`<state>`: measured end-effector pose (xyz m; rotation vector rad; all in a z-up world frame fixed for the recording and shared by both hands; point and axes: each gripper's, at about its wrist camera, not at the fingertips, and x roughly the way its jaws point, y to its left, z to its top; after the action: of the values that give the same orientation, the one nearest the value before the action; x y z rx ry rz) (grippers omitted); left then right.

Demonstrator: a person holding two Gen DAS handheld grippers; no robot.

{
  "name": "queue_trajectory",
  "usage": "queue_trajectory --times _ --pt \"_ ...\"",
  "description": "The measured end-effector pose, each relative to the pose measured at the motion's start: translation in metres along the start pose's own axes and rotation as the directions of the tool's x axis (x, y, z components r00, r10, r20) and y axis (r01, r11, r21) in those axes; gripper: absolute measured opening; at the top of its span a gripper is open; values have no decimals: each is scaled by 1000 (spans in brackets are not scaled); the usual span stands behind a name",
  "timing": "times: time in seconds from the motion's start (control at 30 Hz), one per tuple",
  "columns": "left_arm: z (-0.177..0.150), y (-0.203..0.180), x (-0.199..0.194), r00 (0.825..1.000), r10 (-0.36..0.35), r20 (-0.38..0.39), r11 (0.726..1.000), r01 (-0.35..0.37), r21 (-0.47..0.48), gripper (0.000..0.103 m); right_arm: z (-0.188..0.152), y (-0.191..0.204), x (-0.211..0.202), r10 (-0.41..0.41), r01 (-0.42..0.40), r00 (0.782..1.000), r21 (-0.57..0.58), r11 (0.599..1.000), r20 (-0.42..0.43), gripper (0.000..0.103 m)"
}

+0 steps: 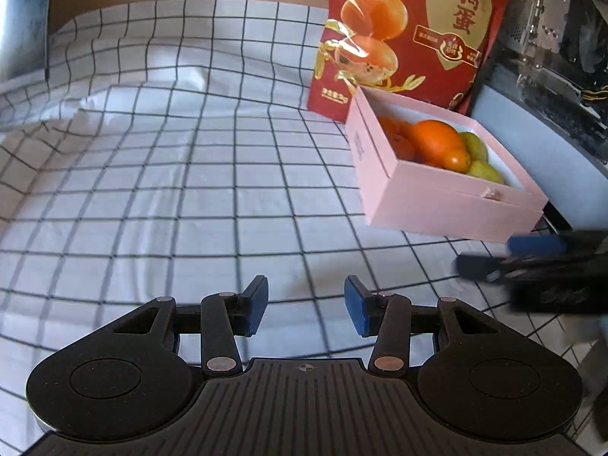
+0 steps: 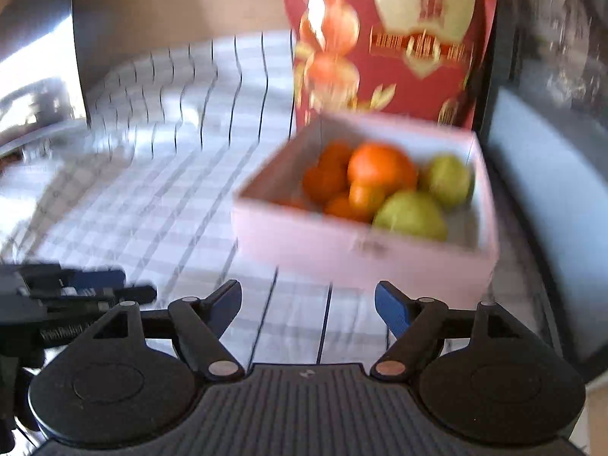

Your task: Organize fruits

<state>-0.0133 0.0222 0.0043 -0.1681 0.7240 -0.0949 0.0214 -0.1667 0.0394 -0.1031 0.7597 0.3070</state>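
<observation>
A pink box [image 1: 437, 209] [image 2: 342, 250] on the checked cloth holds a big orange [image 1: 437, 138] [image 2: 380, 167], several small oranges [image 2: 323, 182] and two green pears [image 1: 486, 173] [image 2: 410, 212]. My left gripper [image 1: 306, 309] hovers over bare cloth left of and nearer than the box, its blue pads apart with nothing between them. My right gripper [image 2: 307, 307] stands just short of the box's front wall, open and empty. Each gripper shows in the other's view, the right gripper [image 1: 532, 258] at the far right and the left gripper [image 2: 95, 288] at the far left.
A tall red printed bag [image 1: 410, 34] [image 2: 391, 38] stands right behind the box. A grey panel [image 1: 532, 144] and dark equipment [image 1: 562, 38] close off the right side. The white checked cloth [image 1: 171, 171] spreads wrinkled to the left, up to a brown back wall.
</observation>
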Motion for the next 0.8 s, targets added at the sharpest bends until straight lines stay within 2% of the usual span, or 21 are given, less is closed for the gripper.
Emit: queue_trajectory --times 0.13,0.2,0.3,0.37,0.47,0.8 --pt "-7 -12 10 999 34 43 999 -35 28 50 -14 2 22 -56 57 997 27 998 -50 78" --pt "-7 -15 13 997 39 61 999 -42 35 50 -17 3 31 -88 89 994 21 996 -61 82" --pt "-8 -20 18 995 58 87 996 -63 57 50 -21 4 34 -141 142 990 14 990 -26 91" --pt "-10 -26 21 991 80 106 991 -91 95 51 -23 1 35 -163 163 987 31 986 -6 103" --pt "-9 -30 24 990 97 106 987 -109 114 51 -27 -8 35 -159 159 987 85 984 -1 103" --pt "-6 -31 27 989 106 107 987 -118 112 53 -31 -8 37 -164 160 985 72 984 52 103"
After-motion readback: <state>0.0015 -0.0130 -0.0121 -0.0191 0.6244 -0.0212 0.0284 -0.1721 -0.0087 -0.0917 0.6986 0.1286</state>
